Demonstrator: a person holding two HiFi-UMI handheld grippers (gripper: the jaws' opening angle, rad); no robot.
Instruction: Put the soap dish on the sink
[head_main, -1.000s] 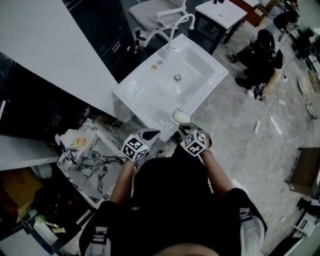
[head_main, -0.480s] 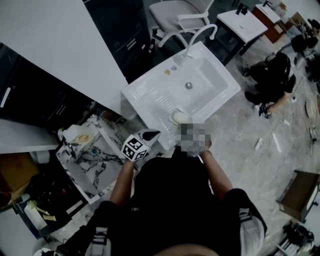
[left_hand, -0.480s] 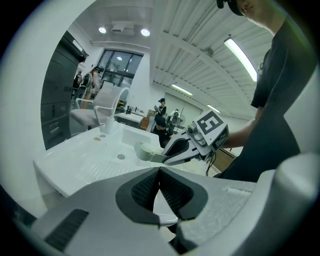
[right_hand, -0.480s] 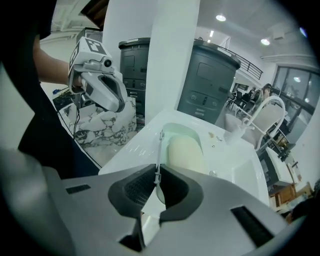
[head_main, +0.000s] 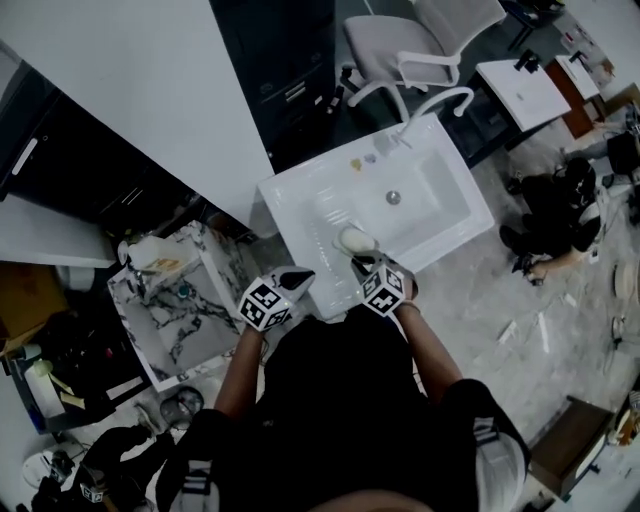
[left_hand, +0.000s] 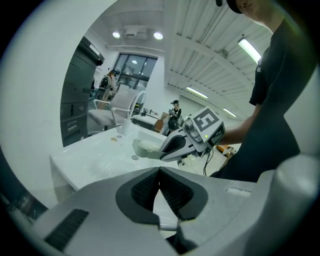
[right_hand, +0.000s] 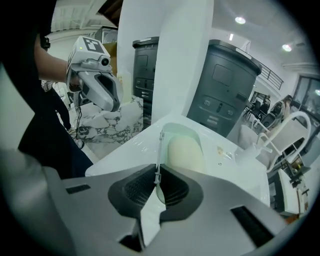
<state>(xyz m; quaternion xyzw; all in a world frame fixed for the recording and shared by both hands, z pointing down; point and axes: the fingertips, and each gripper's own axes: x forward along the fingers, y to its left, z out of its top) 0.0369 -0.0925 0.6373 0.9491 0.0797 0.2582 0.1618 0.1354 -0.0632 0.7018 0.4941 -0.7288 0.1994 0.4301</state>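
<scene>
A pale soap dish (head_main: 356, 241) with a cream bar of soap (right_hand: 185, 152) in it hangs over the near rim of the white sink (head_main: 300, 200). My right gripper (head_main: 366, 264) is shut on the dish's near edge (right_hand: 159, 150); the rim runs between its dark pads. From the left gripper view the dish (left_hand: 145, 148) sticks out from the right gripper's tip above the sink top (left_hand: 95, 155). My left gripper (head_main: 293, 280) stays left of the dish, beside the sink's front edge, its jaws shut with nothing in them (left_hand: 159, 184).
A curved white tap (head_main: 440, 103) stands at the sink's far edge, a drain (head_main: 393, 198) in the basin. A marble-patterned shelf (head_main: 185, 300) with clutter lies to the left. Dark cabinets (right_hand: 220, 90) and a white chair (head_main: 420, 50) are behind. A person (head_main: 555, 215) crouches on the floor at right.
The head view has swung, so the sink sits further right and higher in frame. The right gripper still holds the dish over the sink's near rim; the left gripper stays beside it.
</scene>
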